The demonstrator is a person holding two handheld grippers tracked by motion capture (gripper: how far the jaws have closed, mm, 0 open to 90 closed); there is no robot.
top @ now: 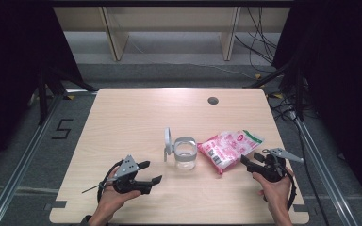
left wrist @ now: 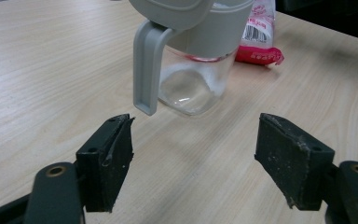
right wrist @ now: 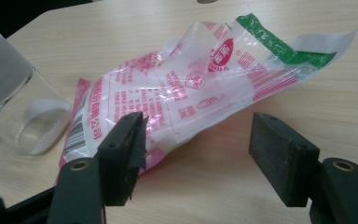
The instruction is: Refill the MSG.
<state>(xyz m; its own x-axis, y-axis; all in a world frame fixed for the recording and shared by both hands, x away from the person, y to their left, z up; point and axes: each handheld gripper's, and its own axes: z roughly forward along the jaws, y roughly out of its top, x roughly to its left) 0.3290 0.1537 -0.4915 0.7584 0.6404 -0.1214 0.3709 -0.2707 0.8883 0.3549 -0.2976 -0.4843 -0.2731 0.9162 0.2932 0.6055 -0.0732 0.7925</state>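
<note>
On the pale wooden worktop [top: 136, 113] a clear glass jar [top: 185, 159] with a grey collar stands upright near the middle, its grey lid [top: 168, 141] swung open on the left side. Just to the right of the jar lies a pink-and-white plastic packet [top: 228, 147], crumpled, with a green strip at its far right end; from the high view the two look very close, though contact cannot be told.

The left hand-held gripper [top: 152, 172] rests at the near left of the worktop, held in the person's left hand [top: 115, 197], pointing right toward the jar. Its jaws stand wide apart with nothing between them; in the left gripper view the jar [left wrist: 191, 74] stands a little beyond the pads, apart from them.

The right hand-held gripper [top: 250, 163] sits at the near right, held in the right hand [top: 274, 190], aimed left at the packet. Its jaws are wide too. In the right gripper view the packet [right wrist: 191, 88] lies just ahead, its near edge beside one pad [right wrist: 126, 144], not pinched.
</note>
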